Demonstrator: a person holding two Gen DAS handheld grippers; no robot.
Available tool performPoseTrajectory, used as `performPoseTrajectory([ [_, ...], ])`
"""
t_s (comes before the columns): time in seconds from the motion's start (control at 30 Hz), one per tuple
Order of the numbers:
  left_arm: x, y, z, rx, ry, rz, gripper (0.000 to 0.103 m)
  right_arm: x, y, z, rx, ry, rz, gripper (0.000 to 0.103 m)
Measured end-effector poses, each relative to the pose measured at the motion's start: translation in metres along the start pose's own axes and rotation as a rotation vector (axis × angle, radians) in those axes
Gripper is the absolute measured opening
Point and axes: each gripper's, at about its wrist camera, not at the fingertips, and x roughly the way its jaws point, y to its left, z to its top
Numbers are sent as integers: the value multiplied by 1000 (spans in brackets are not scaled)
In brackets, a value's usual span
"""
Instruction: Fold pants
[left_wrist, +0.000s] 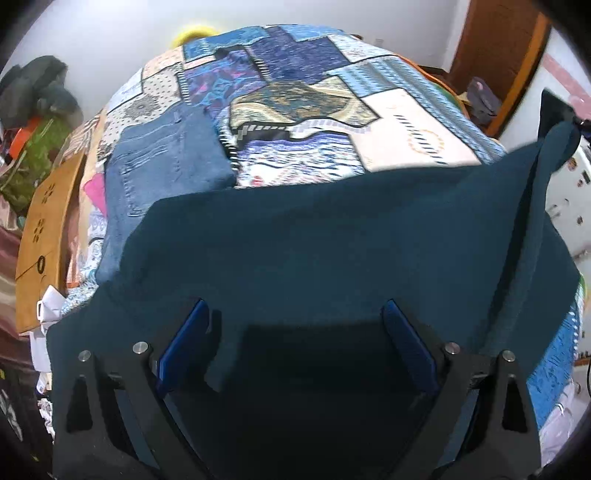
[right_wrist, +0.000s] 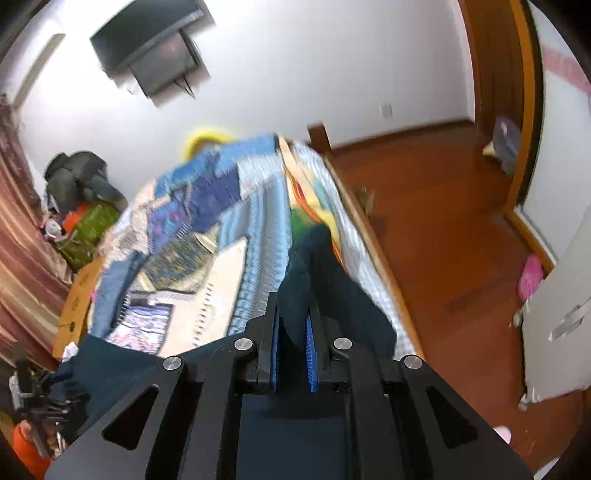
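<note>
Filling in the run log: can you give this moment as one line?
right gripper: shut on dark teal pants | left gripper: open above pants | folded jeans: on patchwork quilt

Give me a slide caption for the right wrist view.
Right gripper shut on a fold of dark teal pants, lifting it beside the patchwork bedspread.

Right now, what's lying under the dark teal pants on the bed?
The dark teal pants lie on the patchwork quilt and overlap the near end of the folded blue jeans. Whatever else sits beneath the spread fabric is covered and cannot be seen.
</note>
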Motion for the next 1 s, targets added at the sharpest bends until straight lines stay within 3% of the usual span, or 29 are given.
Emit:
performPoseTrajectory([
  [0.2, -13, -15, -17, -2, -6, -42, 96, -38, -2, -29, -6, -61, -15, 10],
  [0.43, -19, -14, -31, -20, -11, -31, 96, -15, -36, -93, 65, 54, -99, 14],
  [0.63, -32, 2, -41, -54, -43, -16, 96, -22, -57, -133, 142, 61, -165, 24],
  [0.73, -38, 14, -46, -88, -54, -7, 96, -23, -68, -144, 179, 104, -206, 26],
  [0.87, -54, 35, -56, -132, -87, 23, 96, -31, -71, -147, 122, 125, -312, 35],
  [1.0, -73, 58, -69, -163, -120, 71, 96, -44, -55, -136, 58, 88, -382, 38],
])
